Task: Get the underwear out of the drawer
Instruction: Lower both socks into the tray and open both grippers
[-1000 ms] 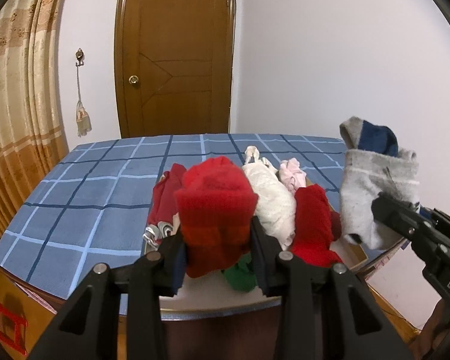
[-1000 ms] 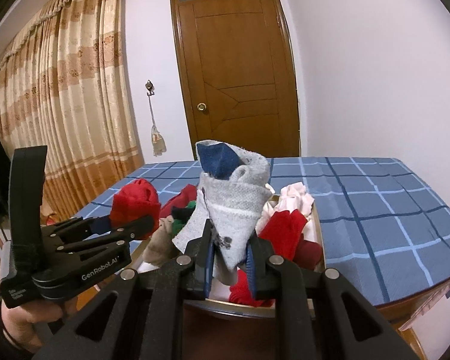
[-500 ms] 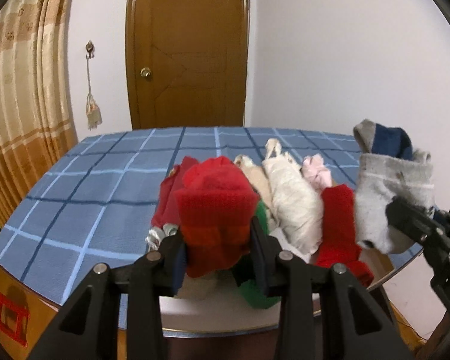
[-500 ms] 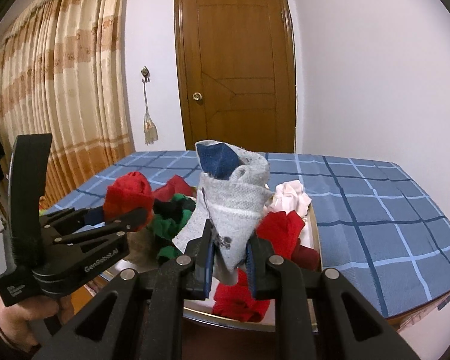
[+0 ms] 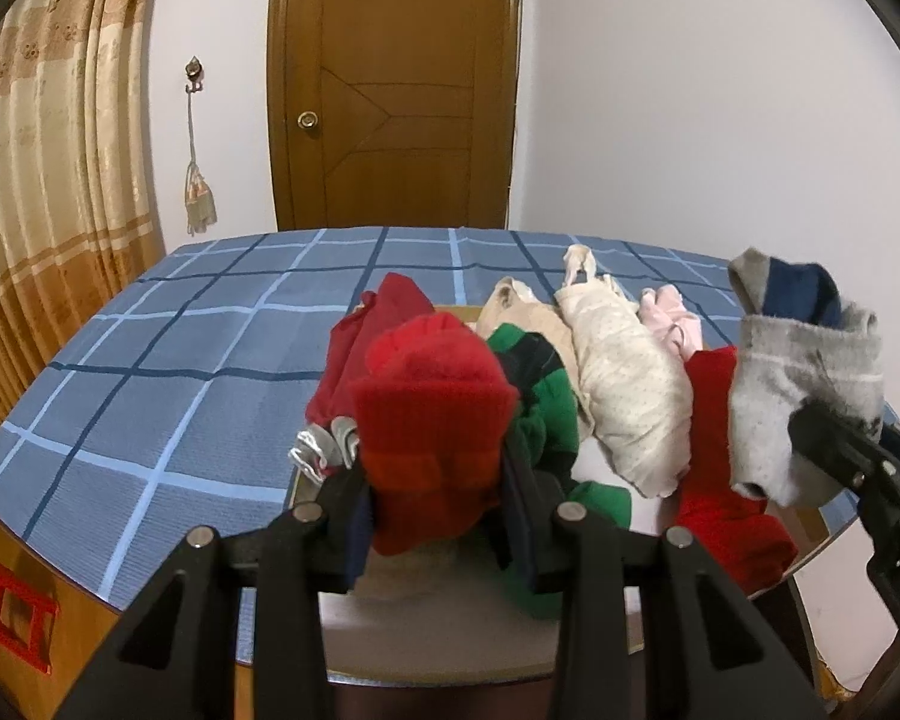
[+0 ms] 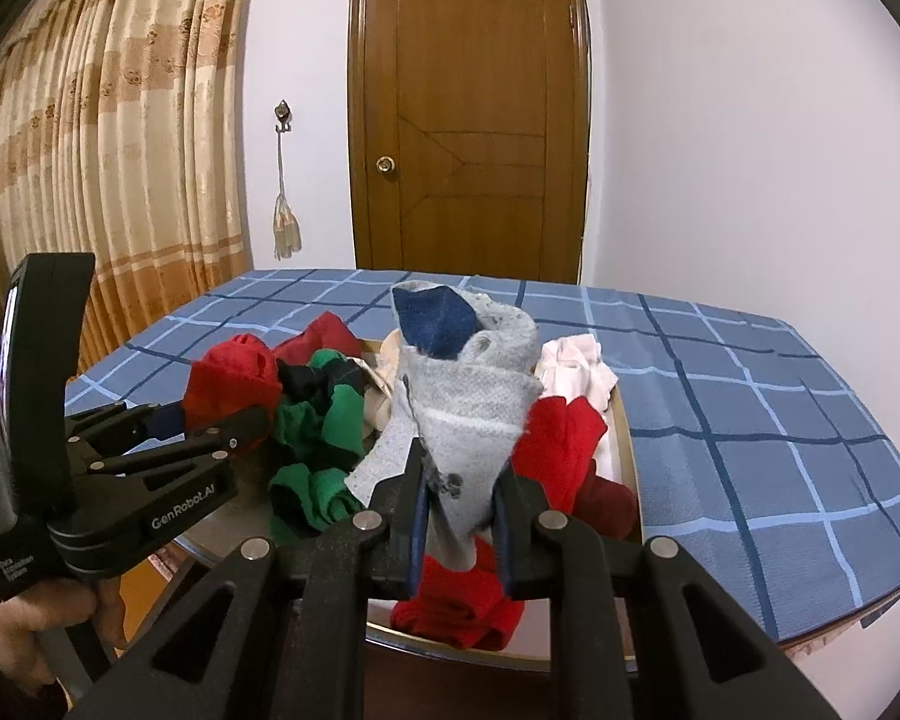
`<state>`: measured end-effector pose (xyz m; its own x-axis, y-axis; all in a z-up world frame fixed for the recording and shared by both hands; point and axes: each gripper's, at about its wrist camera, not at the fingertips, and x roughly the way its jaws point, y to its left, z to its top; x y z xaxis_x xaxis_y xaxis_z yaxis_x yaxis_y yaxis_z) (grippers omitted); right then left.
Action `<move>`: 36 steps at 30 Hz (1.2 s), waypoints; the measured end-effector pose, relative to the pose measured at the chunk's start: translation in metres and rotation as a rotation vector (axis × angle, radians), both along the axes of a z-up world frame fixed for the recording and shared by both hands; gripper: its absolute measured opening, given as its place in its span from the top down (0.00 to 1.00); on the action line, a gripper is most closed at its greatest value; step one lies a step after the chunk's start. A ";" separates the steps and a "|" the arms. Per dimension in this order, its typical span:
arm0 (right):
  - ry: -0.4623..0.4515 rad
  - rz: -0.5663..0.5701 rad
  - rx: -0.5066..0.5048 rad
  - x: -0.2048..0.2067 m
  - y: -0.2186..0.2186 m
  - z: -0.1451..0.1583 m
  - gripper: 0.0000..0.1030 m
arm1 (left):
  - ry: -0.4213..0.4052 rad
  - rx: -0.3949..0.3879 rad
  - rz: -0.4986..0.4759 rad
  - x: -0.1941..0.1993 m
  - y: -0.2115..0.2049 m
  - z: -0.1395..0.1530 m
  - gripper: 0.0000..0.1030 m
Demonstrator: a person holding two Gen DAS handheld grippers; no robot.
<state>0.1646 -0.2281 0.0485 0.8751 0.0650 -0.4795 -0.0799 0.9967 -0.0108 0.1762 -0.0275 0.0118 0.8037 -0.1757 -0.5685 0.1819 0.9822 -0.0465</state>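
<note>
My left gripper (image 5: 432, 516) is shut on a red knitted garment (image 5: 435, 420) and holds it above the open drawer (image 5: 444, 630). It also shows in the right wrist view (image 6: 210, 420). My right gripper (image 6: 459, 522) is shut on a grey garment with a navy part (image 6: 468, 384), seen too in the left wrist view (image 5: 804, 384). The drawer holds more clothes: green (image 5: 546, 408), cream (image 5: 630, 378), pink (image 5: 672, 318) and red (image 5: 720, 480) pieces.
The drawer (image 6: 624, 456) sticks out from under a bed or table with a blue checked cover (image 5: 168, 372). A brown door (image 5: 396, 84) and white wall stand behind. Curtains (image 5: 42, 180) hang at the left. A red object (image 5: 12, 618) lies low at the left.
Both grippers have lifted slightly with their garments. More of the green garment and the drawer's contents show beneath the red one.
</note>
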 end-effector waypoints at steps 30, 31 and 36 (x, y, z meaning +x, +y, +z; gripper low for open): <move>0.114 0.100 0.053 0.051 0.011 -0.012 0.80 | 0.019 -0.006 -0.098 0.006 -0.027 0.016 0.65; 0.128 0.104 0.065 0.052 0.010 -0.014 0.80 | 0.025 0.006 -0.096 0.008 -0.029 0.014 0.65; 0.192 0.111 0.064 0.066 0.011 -0.027 0.80 | 0.059 0.036 -0.082 0.018 -0.033 0.004 0.65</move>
<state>0.2311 -0.2176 0.0219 0.7539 0.1914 -0.6284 -0.1838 0.9799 0.0779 0.1941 -0.0603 0.0155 0.7524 -0.2178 -0.6217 0.2593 0.9655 -0.0244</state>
